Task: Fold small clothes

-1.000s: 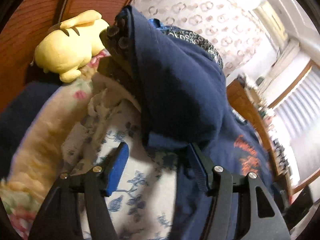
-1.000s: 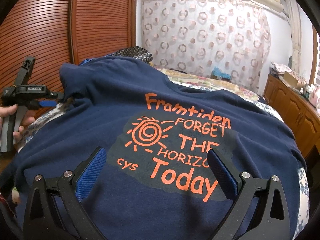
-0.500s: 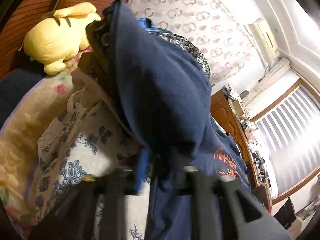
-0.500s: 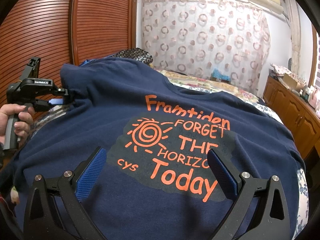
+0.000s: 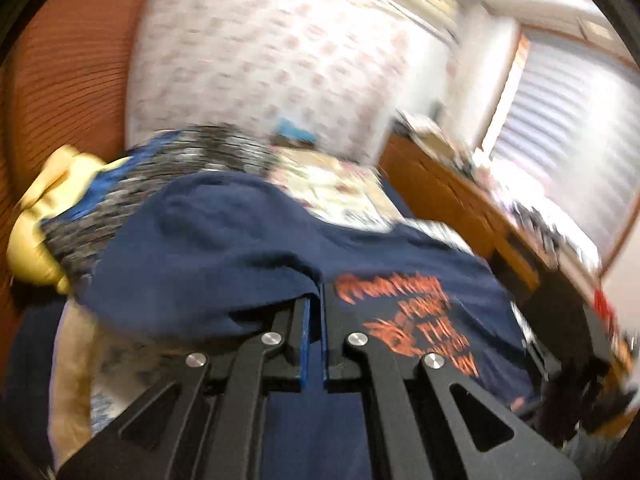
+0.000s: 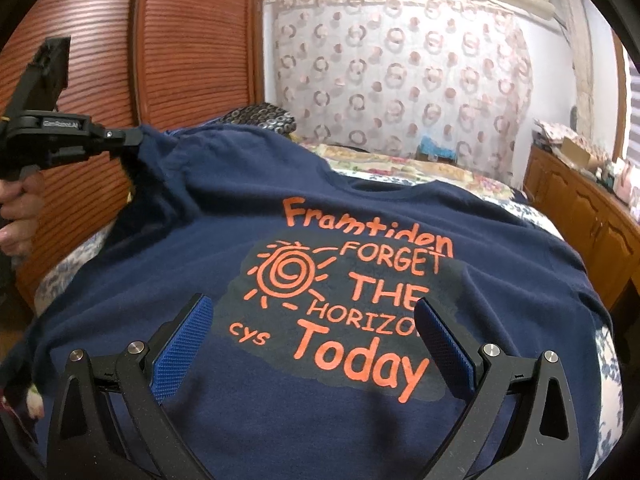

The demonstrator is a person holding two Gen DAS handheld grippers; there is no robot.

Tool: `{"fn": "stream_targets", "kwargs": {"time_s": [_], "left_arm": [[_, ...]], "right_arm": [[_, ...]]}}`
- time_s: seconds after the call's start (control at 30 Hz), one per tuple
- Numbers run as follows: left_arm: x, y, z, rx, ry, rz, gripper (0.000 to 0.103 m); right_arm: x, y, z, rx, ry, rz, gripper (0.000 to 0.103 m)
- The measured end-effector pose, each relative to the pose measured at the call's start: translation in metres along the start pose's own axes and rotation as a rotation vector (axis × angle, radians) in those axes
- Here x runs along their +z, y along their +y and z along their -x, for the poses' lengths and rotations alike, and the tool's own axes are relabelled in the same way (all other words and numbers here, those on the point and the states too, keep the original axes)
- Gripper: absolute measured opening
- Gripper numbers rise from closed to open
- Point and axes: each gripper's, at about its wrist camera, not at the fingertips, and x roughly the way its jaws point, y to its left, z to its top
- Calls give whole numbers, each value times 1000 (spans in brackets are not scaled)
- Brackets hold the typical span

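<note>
A navy T-shirt [image 6: 360, 208] with orange print lies face up on the bed. My left gripper [image 5: 314, 308] is shut on the shirt's left sleeve [image 5: 208, 256] and holds it lifted off the bed; in the right wrist view it [image 6: 132, 140] shows at the far left, a hand on its handle. The left wrist view is blurred. My right gripper [image 6: 312, 332] is open and empty, low over the shirt's lower front, its blue pads [image 6: 184, 344] on either side of the printed words.
The bed has a floral cover [image 6: 400, 168]. A yellow plush toy [image 5: 40, 216] and a patterned pillow [image 6: 260, 116] lie at the head. Wooden wardrobe doors [image 6: 180, 48] stand at the left, a wooden dresser [image 6: 584, 216] at the right, a curtain [image 6: 400, 80] behind.
My left gripper has shut on the sleeve and lifted it, swinging toward the shirt's middle. My right gripper has not moved.
</note>
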Motion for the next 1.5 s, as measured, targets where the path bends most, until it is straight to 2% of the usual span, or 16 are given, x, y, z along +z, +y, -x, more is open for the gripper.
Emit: {"fn": "stream_targets", "kwargs": {"time_s": [0.07, 0.13, 0.23, 0.3, 0.4, 0.43, 0.6, 0.7, 1.0, 1.13, 1.27, 1.3, 1.4, 1.47, 1.5], "left_arm": [[0, -17, -7, -10, 33, -50, 6], [-2, -26, -8, -15, 58, -88, 21], [-8, -34, 0, 17, 58, -139, 38], [-14, -32, 11, 39, 52, -153, 42], [-20, -23, 21, 77, 36, -141, 57], [-22, -19, 24, 94, 30, -139, 58], [-33, 6, 41, 191, 12, -121, 59], [-40, 24, 54, 236, -15, -98, 59], [-54, 73, 86, 345, -95, 11, 59], [-61, 87, 97, 375, -122, 36, 59], [-63, 95, 102, 385, -139, 45, 59], [-63, 97, 102, 383, -142, 50, 59], [-65, 97, 103, 382, -144, 50, 59], [-66, 97, 101, 378, -139, 47, 59], [-66, 97, 100, 376, -137, 44, 59]], "right_arm": [[-1, -4, 0, 5, 0, -20, 103], [0, -8, 0, 13, 4, -36, 102], [1, -12, 0, 18, 10, -45, 102], [2, -15, -1, 23, 19, -48, 103], [8, -19, -2, 64, 24, -53, 101], [10, -17, -2, 77, 24, -44, 99], [36, 1, -11, 142, 22, 44, 93], [53, 20, -22, 210, 20, 92, 89], [81, 119, -98, 374, 93, 259, 85], [82, 159, -123, 393, 109, 330, 85], [75, 189, -147, 345, 137, 406, 84], [73, 194, -152, 322, 143, 428, 82], [69, 198, -165, 271, 159, 475, 59], [70, 192, -169, 269, 177, 476, 29], [72, 187, -169, 283, 179, 466, 23]]}}
